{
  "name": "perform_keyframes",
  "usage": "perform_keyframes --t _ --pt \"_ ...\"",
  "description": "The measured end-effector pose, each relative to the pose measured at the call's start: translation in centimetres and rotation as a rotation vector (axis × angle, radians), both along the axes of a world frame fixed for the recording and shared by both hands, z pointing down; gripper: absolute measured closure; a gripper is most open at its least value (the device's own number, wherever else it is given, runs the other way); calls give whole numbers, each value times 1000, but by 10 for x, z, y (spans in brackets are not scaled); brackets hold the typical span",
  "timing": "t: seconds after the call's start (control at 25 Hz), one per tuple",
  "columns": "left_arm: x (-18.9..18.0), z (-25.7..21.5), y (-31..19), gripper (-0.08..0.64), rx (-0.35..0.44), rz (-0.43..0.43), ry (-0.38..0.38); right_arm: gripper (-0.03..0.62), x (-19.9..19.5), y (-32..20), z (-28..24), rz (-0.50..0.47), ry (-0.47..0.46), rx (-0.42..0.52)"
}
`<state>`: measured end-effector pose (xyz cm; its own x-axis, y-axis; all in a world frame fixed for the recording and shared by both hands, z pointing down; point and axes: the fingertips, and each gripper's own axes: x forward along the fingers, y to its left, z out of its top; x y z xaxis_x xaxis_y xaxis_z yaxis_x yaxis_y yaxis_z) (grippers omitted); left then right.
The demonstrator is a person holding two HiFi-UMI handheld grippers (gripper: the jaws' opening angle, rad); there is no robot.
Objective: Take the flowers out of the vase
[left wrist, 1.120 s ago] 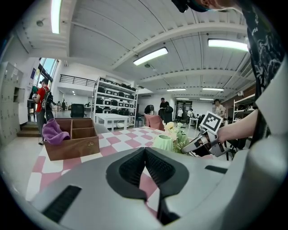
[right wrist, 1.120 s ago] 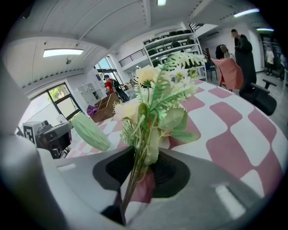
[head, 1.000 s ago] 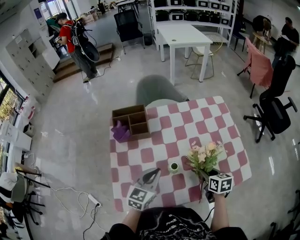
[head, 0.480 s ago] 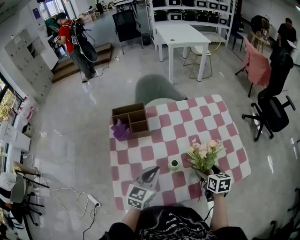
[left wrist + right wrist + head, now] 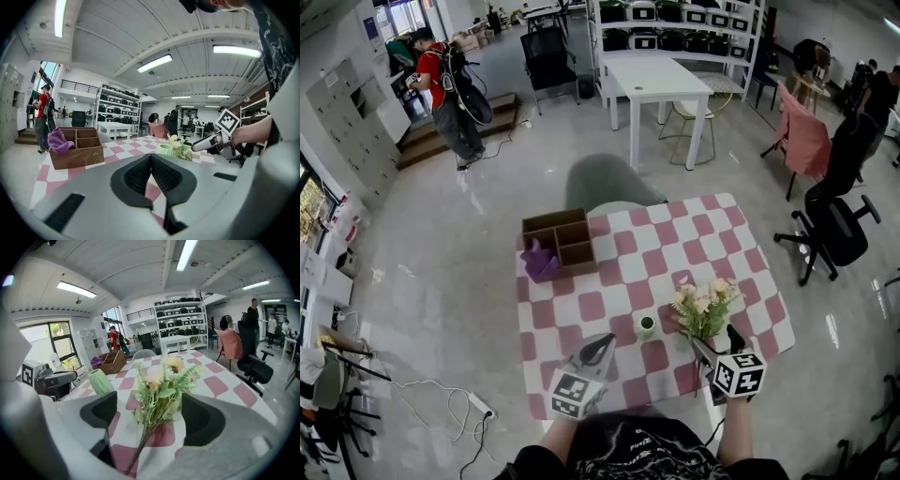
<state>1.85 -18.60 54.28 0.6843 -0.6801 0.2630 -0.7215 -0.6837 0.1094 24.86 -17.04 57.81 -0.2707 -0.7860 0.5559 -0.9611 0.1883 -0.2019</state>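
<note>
1. You're finishing the release. Your right gripper (image 5: 715, 343) has just been opening its jaws. They're now standing wide apart, with the flowers (image 5: 161, 390) lying between them and neither pad pressing on the stems.
2. The flowers are sitting out of the vase (image 5: 646, 327), apparently lying on the checked tabletop (image 5: 675, 244) just to its right, blooms pointing away from you. The vase is standing upright with nothing sticking out of it.
3. Your left gripper (image 5: 602, 345) is hovering over the near part of the tabletop, jaws together on nothing, apart from the vase.
4. Going by that, the task is looking essentially done. The next move is calling for a straight pull-back of the right gripper, so the jaws aren't snagging leaves or dragging the bunch.
5. The stem ends are disappearing under the right gripper's body in its own view, so I'm not seeing whether they're resting flat.
6. No view is showing inside the vase.
7. The wooden box (image 5: 562, 242) holding a purple cloth (image 5: 539, 261) is sitting well apart at the far left, uninvolved.
</note>
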Motion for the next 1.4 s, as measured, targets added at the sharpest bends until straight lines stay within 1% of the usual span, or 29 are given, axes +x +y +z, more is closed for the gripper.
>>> perform_keyframes --t 0.2,0.44,0.56,0.68,0.84,1.04,1.2,1.28,1.32,1.4 --pt "-6 -3 5 549 16 2 7 173 -3 8 -34 23 34 120" --pt "-7 -12 13 549 35 26 27 176 -11 22 -63 40 73 223" --pt "-8 -17 15 549 48 35 32 193 -15 28 -76 46 86 269" --pt "-9 -22 19 549 62 45 38 251 -19 37 -85 62 105 306" --pt "-11 -31 25 549 77 55 56 359 -25 47 -94 88 138 348" --pt "-14 -25 30 549 72 71 45 416 -33 54 -91 98 158 361" --pt "-18 -15 36 549 51 69 49 462 -43 61 -84 101 174 360" --pt "-19 -14 38 549 49 72 48 500 -47 65 -80 99 186 349" --pt "-20 -14 39 549 49 73 51 539 -48 66 -78 98 187 344" --pt "-19 -13 41 549 41 78 50 559 -51 68 -76 99 189 342"
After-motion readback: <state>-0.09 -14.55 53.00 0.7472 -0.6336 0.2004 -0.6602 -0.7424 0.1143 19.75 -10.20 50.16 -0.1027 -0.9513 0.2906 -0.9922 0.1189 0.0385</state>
